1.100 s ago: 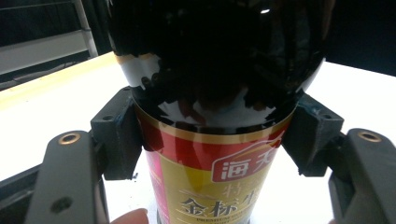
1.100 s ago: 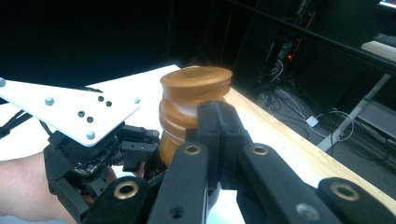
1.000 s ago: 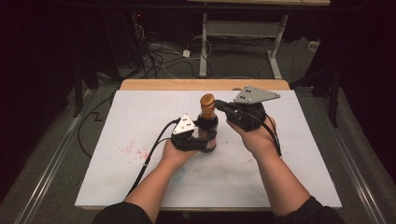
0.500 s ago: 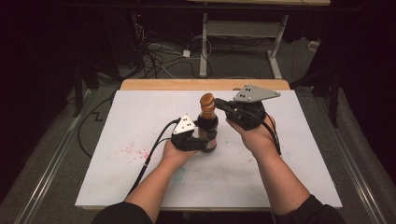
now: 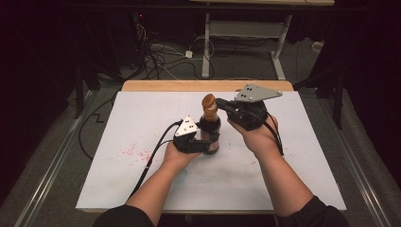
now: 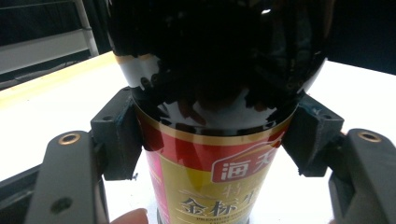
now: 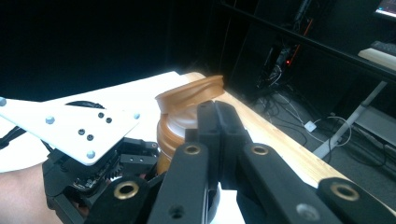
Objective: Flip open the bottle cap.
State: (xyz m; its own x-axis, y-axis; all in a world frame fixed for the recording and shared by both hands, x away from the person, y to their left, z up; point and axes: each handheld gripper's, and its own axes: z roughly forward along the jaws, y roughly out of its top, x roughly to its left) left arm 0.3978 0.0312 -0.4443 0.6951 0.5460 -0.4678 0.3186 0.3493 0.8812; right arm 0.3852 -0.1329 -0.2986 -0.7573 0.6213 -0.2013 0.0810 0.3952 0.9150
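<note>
Nothing had moved since earlier: the left gripper (image 5: 204, 144) stayed clamped on the soy sauce bottle (image 5: 210, 130) standing mid-surface (image 5: 142, 118), while the closed right gripper (image 5: 218, 101) apparently touched its brown cap (image 5: 208, 100).

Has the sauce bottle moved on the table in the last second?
No. The sauce bottle stands the same way relative to the table's wooden back edge, clamped by the left gripper.
</note>
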